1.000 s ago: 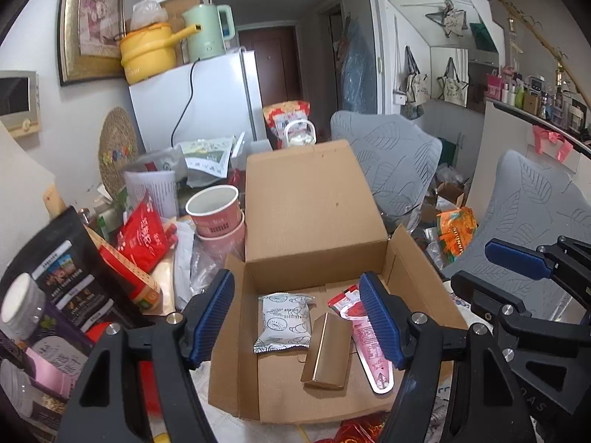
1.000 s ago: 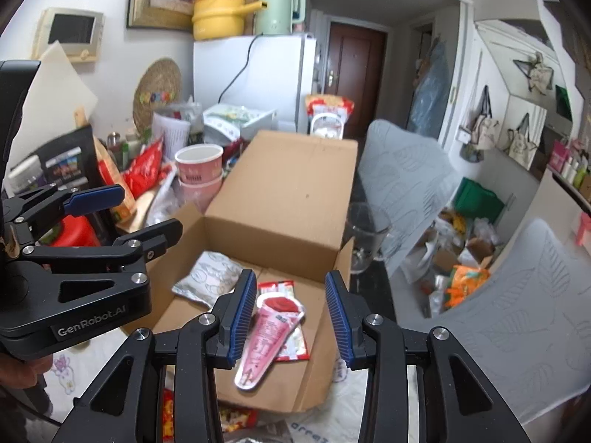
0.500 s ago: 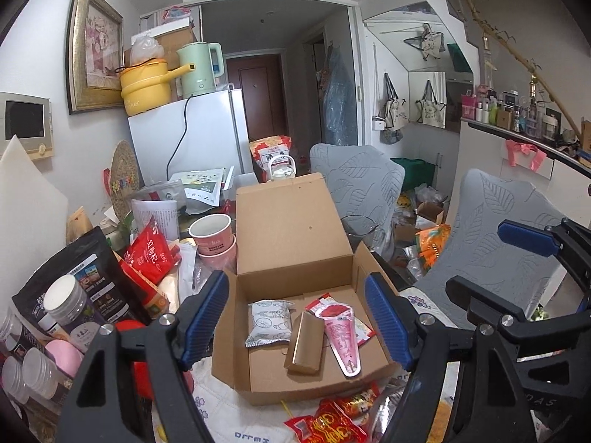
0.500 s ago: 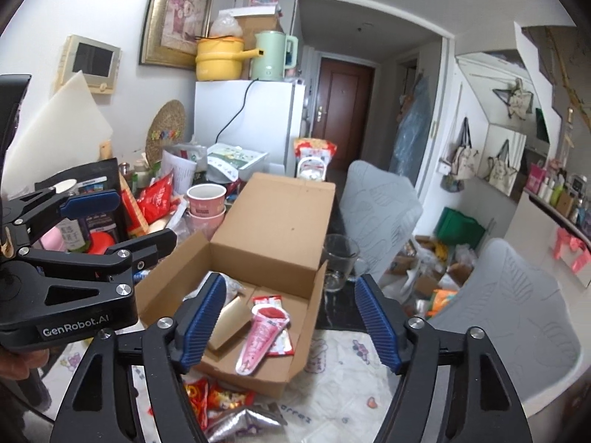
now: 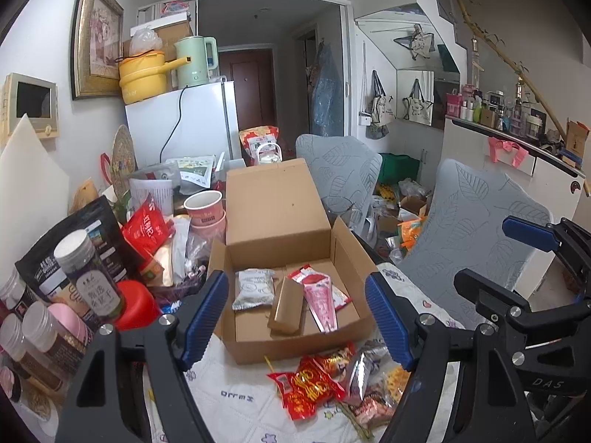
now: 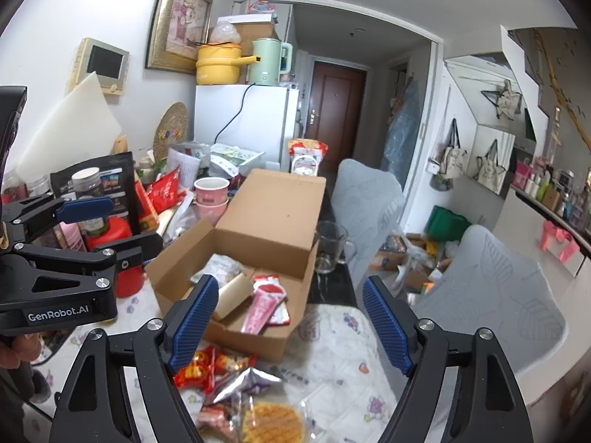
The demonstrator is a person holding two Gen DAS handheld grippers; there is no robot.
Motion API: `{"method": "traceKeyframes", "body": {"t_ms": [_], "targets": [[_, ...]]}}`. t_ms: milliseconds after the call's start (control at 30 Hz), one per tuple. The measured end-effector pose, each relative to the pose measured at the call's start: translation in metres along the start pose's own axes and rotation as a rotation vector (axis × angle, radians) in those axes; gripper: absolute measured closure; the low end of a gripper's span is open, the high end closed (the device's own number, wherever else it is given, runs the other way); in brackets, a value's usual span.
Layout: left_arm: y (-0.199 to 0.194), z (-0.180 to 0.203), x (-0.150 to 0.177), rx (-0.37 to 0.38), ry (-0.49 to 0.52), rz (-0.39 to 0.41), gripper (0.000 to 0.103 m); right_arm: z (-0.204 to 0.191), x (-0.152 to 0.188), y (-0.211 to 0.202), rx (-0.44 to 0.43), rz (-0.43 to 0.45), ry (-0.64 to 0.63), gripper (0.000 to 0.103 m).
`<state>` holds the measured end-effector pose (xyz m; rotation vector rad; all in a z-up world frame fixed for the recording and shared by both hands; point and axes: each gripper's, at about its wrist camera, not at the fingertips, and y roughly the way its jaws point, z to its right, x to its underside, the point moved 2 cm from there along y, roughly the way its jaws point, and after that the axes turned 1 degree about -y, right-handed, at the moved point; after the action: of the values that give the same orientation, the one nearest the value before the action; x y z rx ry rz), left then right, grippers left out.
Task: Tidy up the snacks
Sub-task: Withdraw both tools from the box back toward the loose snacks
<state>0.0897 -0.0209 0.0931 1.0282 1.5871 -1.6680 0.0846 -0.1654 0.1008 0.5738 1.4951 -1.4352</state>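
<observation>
An open cardboard box sits on the table. It holds a white packet, a brown packet and a pink cone-shaped snack lying on a red packet. Loose snacks lie in front of the box: red packets, a silver packet and a waffle. My left gripper is open and empty, held above the box's front. My right gripper is open and empty, above the box's near right corner.
Jars, a red lid, black and red bags and pink cups crowd the table's left. A glass mug stands right of the box. Grey chairs stand at the right. A white fridge stands behind.
Both grippers have pulled back and up from the box. My right gripper's jaws have opened wide and left the pink cone snack lying in the box. Loose snacks in front have come into view.
</observation>
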Motion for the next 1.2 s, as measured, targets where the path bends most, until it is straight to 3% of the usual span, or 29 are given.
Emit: {"method": "traceKeyframes", "body": {"t_ms": [667, 933, 1200], "targets": [[-0.019, 0.010, 0.066, 0.066, -0.005, -0.103, 0.027, -0.016, 0.073, -0.020, -0.028, -0.075, 0.050, 0.019], [-0.003, 0.014, 0.097, 0.136, -0.041, -0.187, 0.027, -0.014, 0.104, -0.012, -0.029, -0.132, 0.072, 0.019], [0.018, 0.026, 0.122, 0.156, -0.045, -0.250, 0.027, -0.006, 0.137, -0.001, -0.018, -0.192, 0.084, 0.019]]}}
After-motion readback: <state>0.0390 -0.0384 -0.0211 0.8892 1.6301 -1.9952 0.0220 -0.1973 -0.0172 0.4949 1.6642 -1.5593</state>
